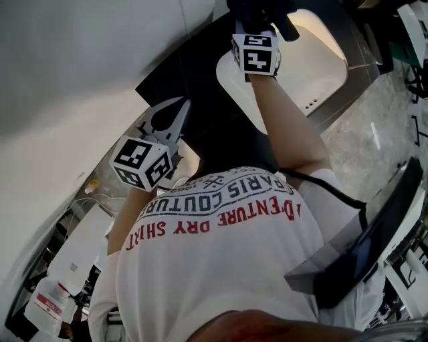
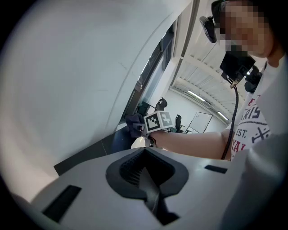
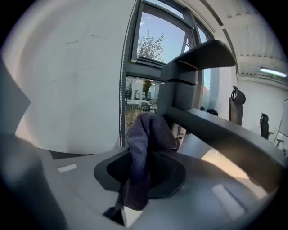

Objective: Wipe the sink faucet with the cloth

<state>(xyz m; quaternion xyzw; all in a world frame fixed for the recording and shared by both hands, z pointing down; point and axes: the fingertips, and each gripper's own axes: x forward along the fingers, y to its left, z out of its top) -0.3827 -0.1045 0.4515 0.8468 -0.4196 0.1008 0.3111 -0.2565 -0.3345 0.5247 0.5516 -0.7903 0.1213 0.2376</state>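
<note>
In the head view my right gripper (image 1: 259, 19) reaches over the white sink (image 1: 321, 73), shut on a dark purple cloth (image 1: 253, 8) held against the dark faucet (image 1: 287, 29). The right gripper view shows the cloth (image 3: 143, 143) bunched between the jaws of the right gripper (image 3: 140, 173), its top touching the grey faucet (image 3: 211, 126) near the base, under the flat handle (image 3: 204, 51). My left gripper (image 1: 175, 113) hangs shut and empty left of the sink, close to the white wall. From the left gripper (image 2: 146, 157) I see the right gripper's marker cube (image 2: 158, 121) and the cloth (image 2: 134, 125).
A white wall (image 1: 73, 80) fills the left. A black counter (image 1: 200, 73) surrounds the sink. A window (image 3: 157, 40) stands behind the faucet. A white bottle (image 1: 50, 300) is at lower left. A dark flat device (image 1: 374, 240) sits at right by my torso.
</note>
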